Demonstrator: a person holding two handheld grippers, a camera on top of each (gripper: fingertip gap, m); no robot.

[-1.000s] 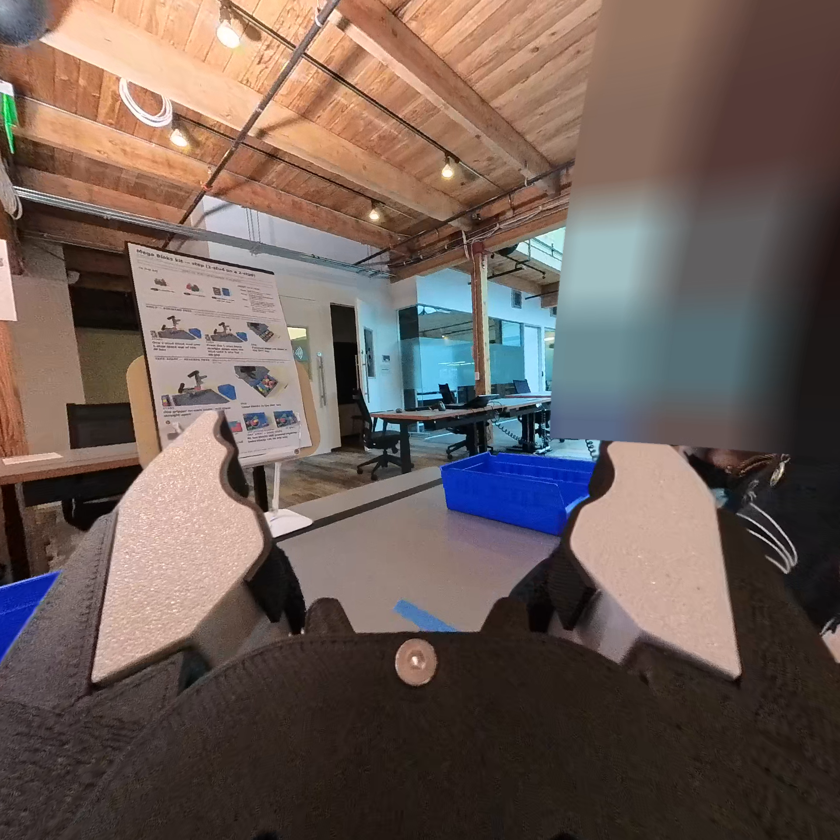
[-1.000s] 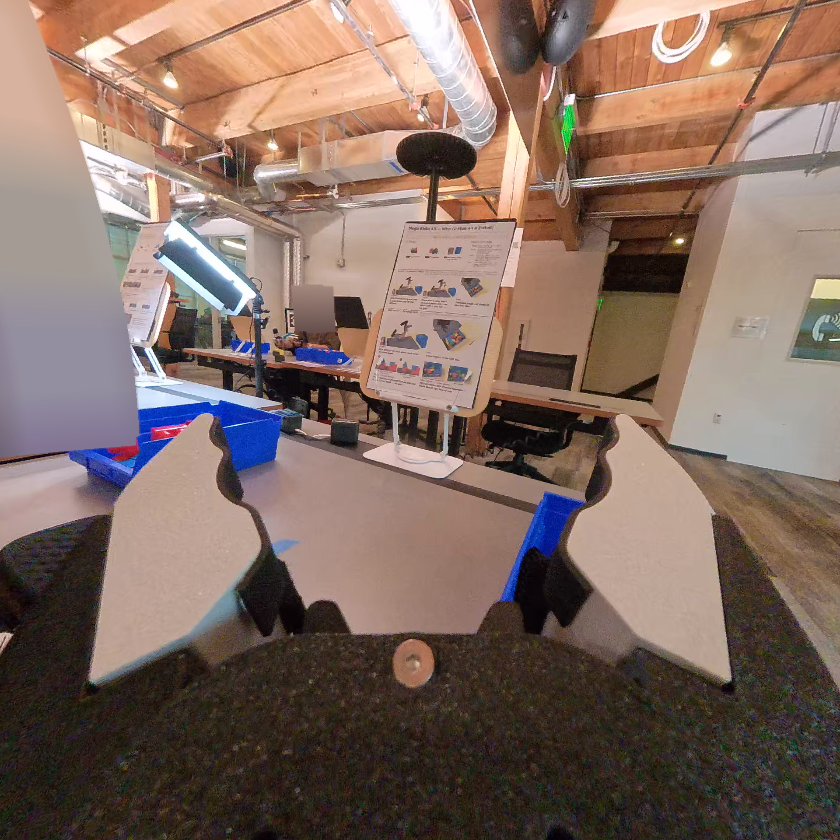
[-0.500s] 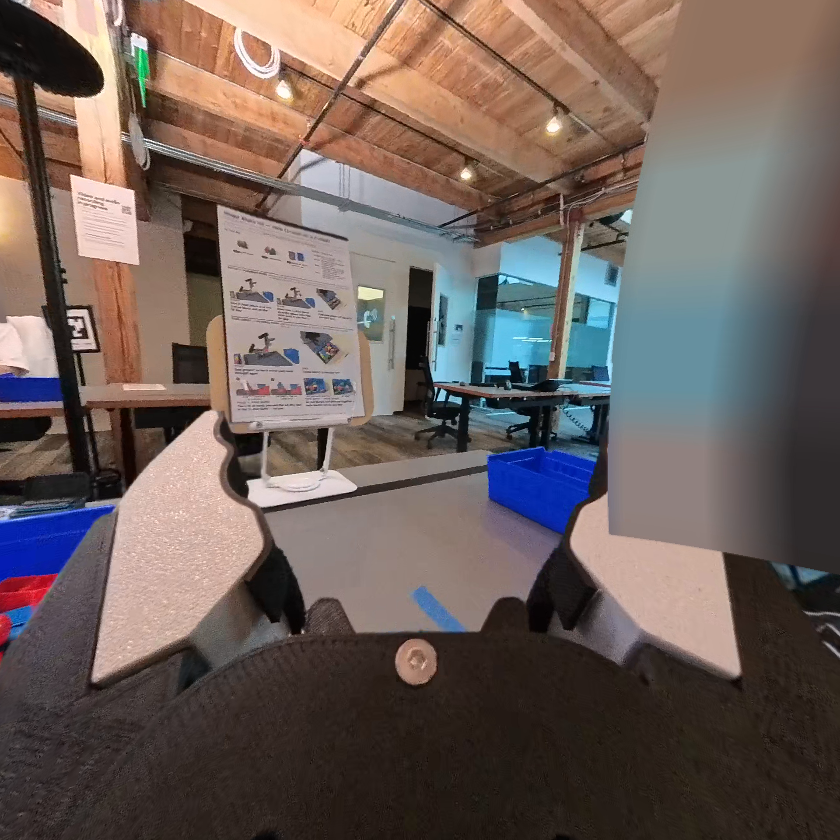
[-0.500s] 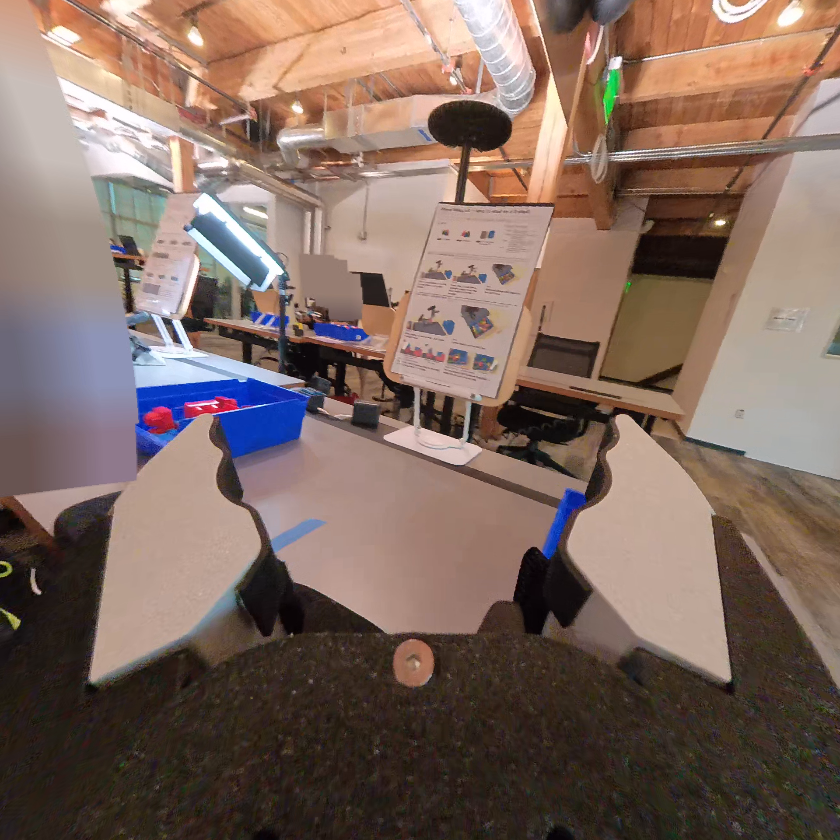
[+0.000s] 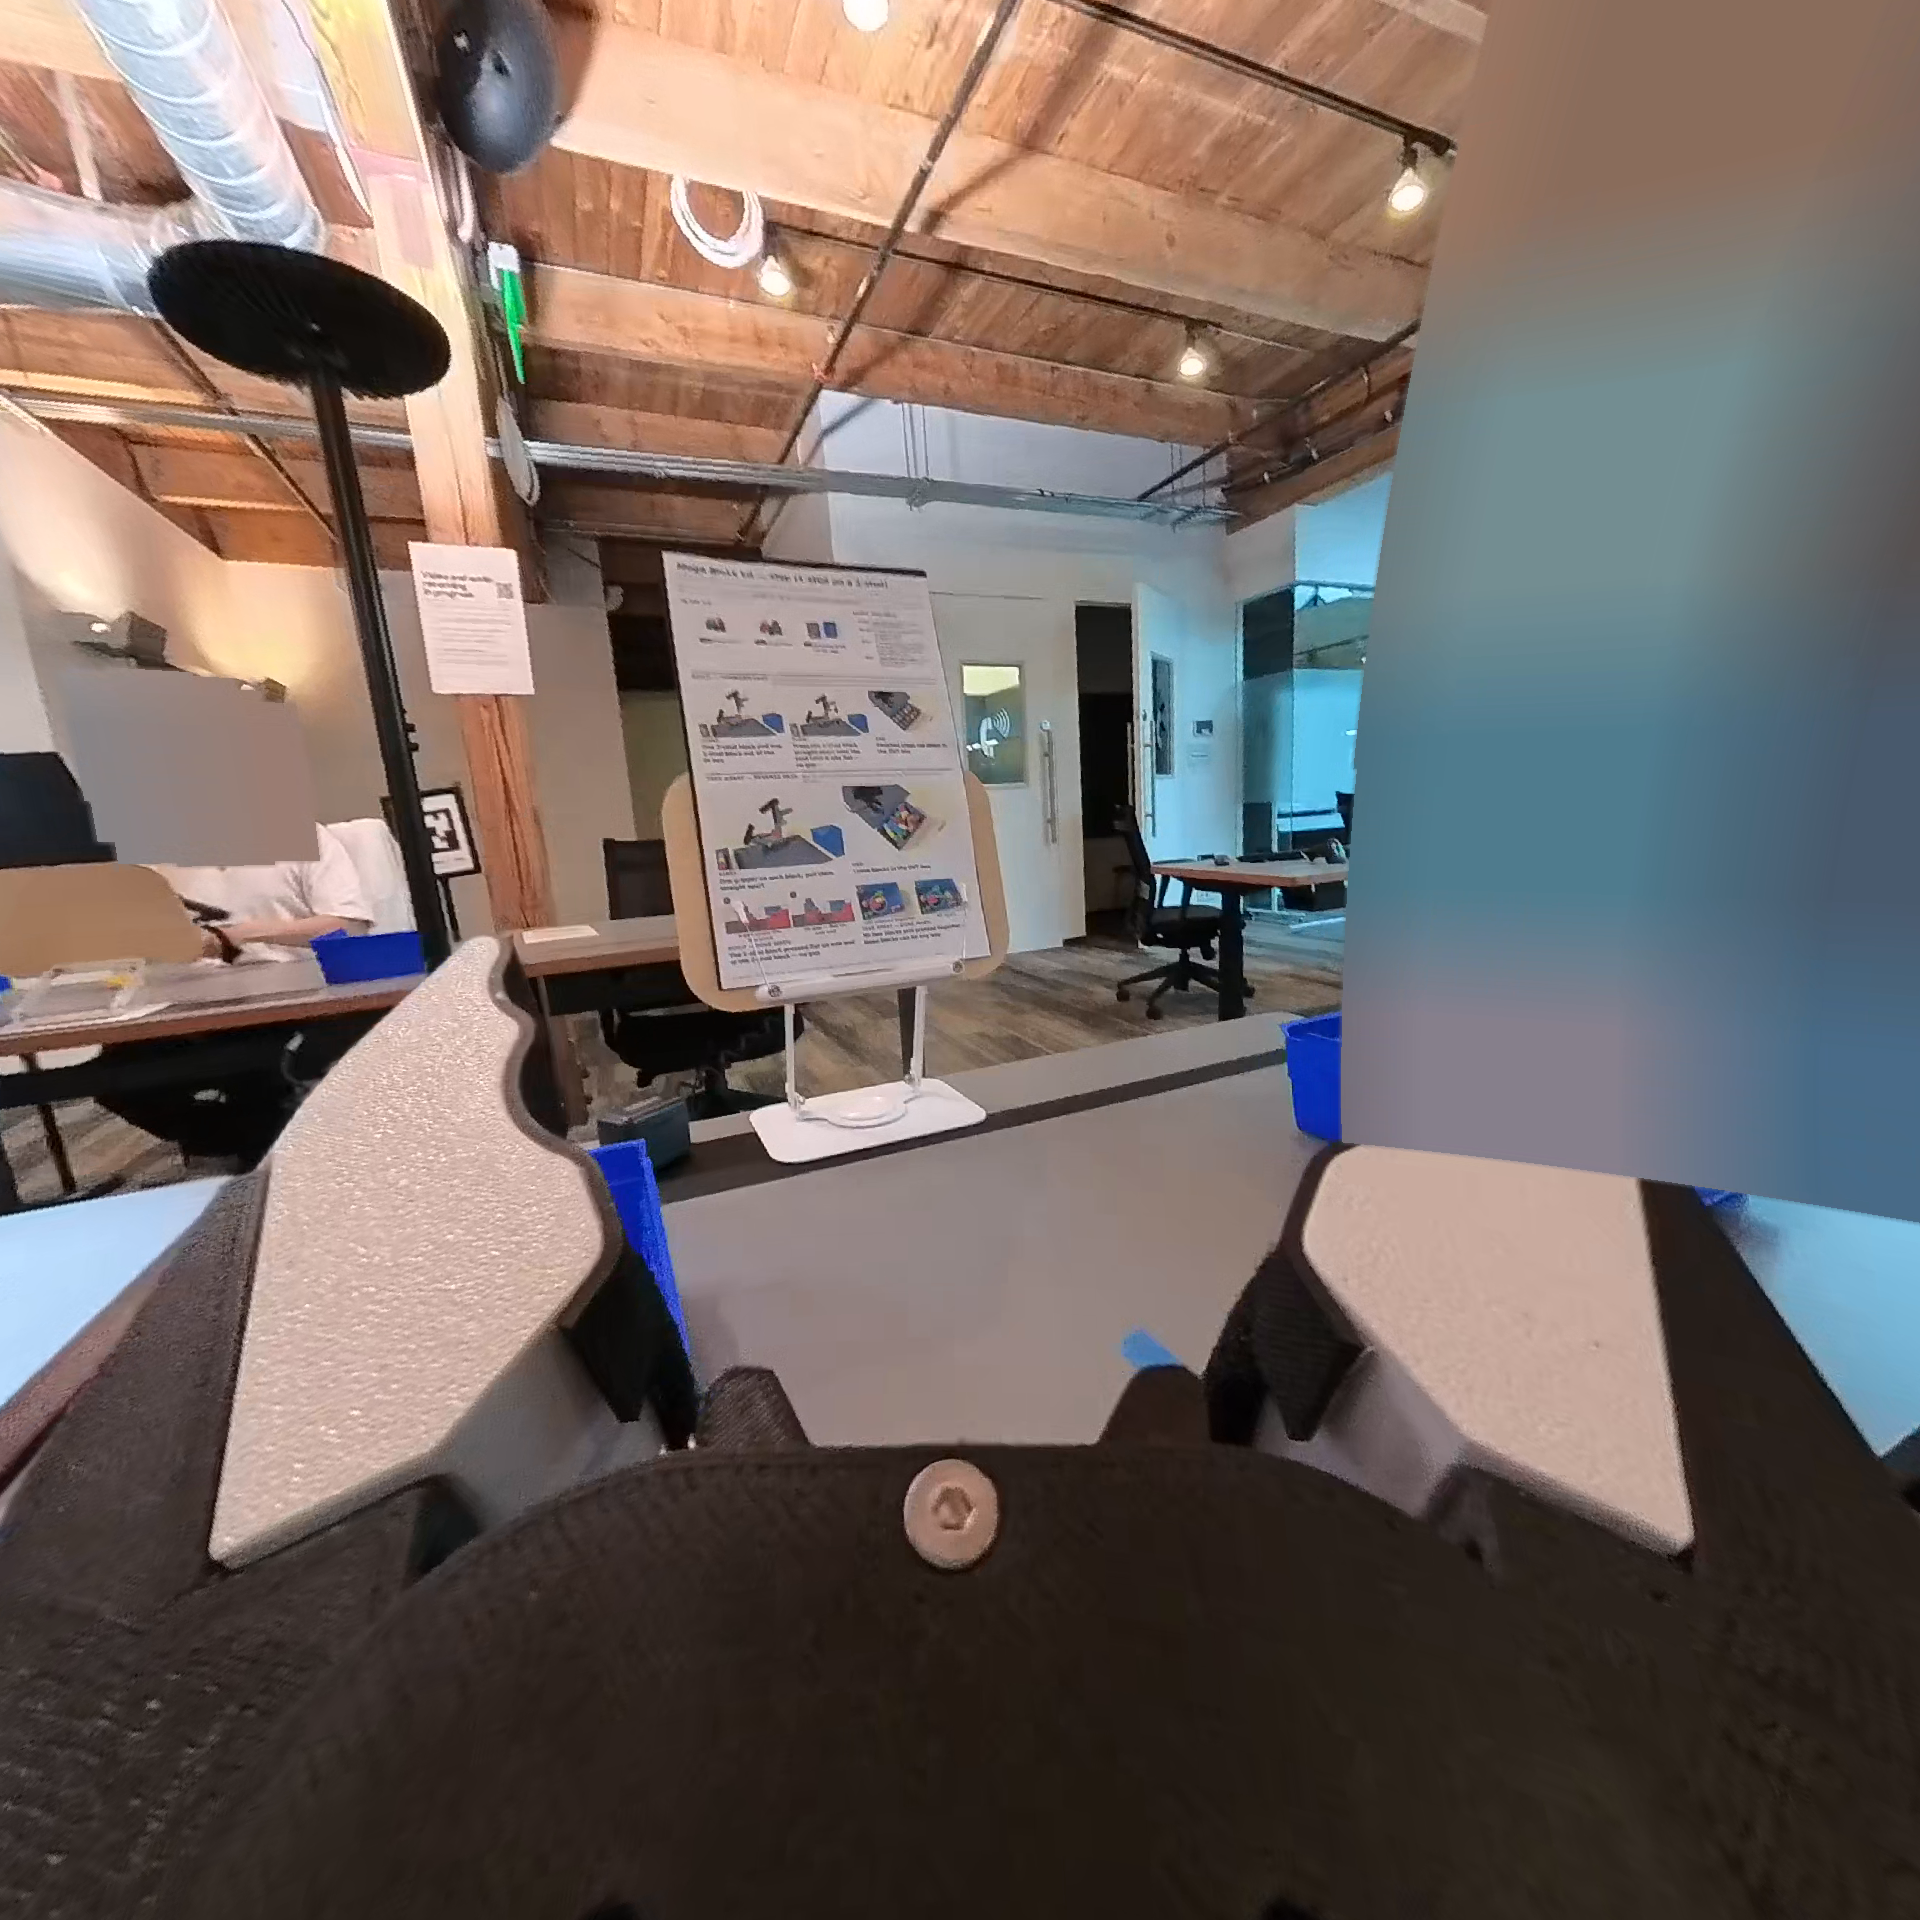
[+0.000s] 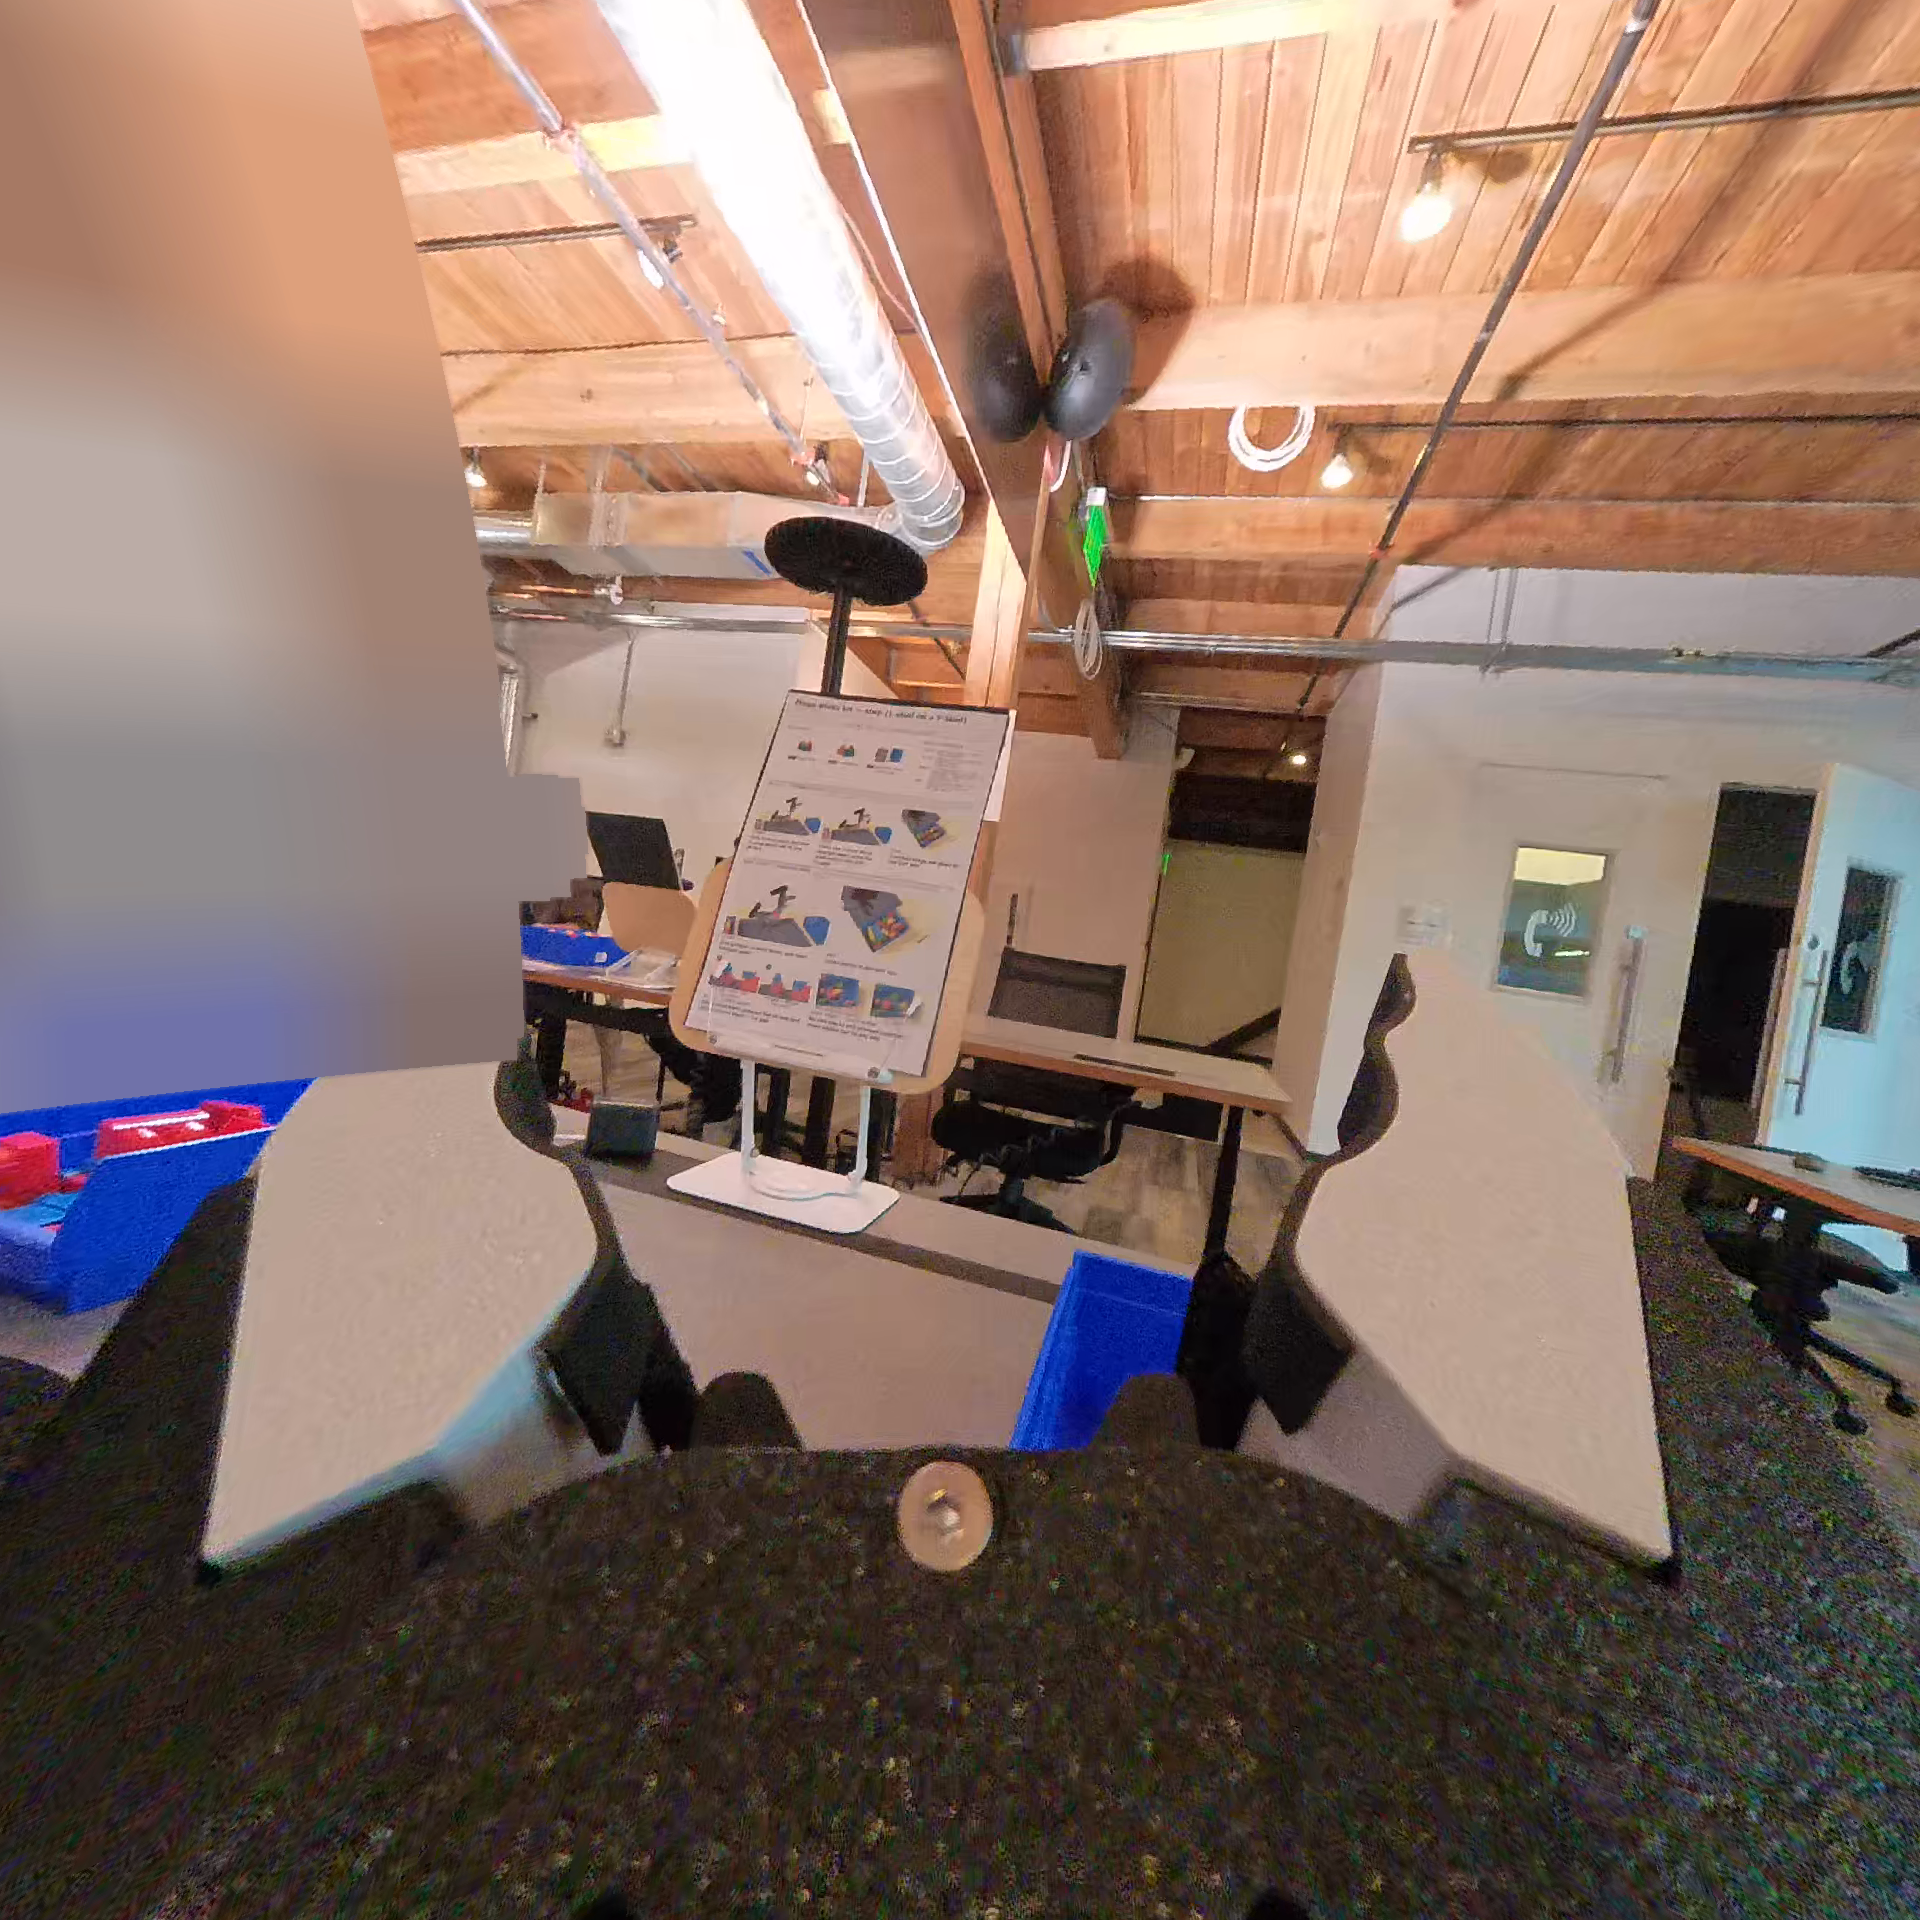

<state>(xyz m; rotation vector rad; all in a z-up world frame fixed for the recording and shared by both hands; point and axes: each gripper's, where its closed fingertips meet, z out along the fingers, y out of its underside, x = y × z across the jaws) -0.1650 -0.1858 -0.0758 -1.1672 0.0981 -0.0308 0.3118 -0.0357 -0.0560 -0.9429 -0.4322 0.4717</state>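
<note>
My left gripper (image 5: 960, 987) is open and empty, held low over a grey table (image 5: 935, 1247). A blur patch hides its right fingertip. My right gripper (image 6: 951, 1018) is also open and empty over the same table (image 6: 852, 1330). A blue bin (image 6: 1112, 1340) sits just beyond its right finger. Another blue bin (image 6: 125, 1195) holding red bricks (image 6: 177, 1127) is at the left. In the left wrist view one blue bin's corner (image 5: 629, 1195) shows behind the left finger (image 5: 416, 1195). Another blue bin (image 5: 1311, 1070) is at the right.
A printed sheet on a white stand (image 5: 831, 779) stands at the table's far edge and also shows in the right wrist view (image 6: 862, 883). A strip of blue tape (image 5: 1148, 1351) lies on the table. Desks, office chairs and a seated person (image 5: 270, 883) are beyond.
Both views have swung. In the left view the sheet on its stand moved from the left to the centre. The right view tilted up toward the ceiling. Both grippers stayed open and empty.
</note>
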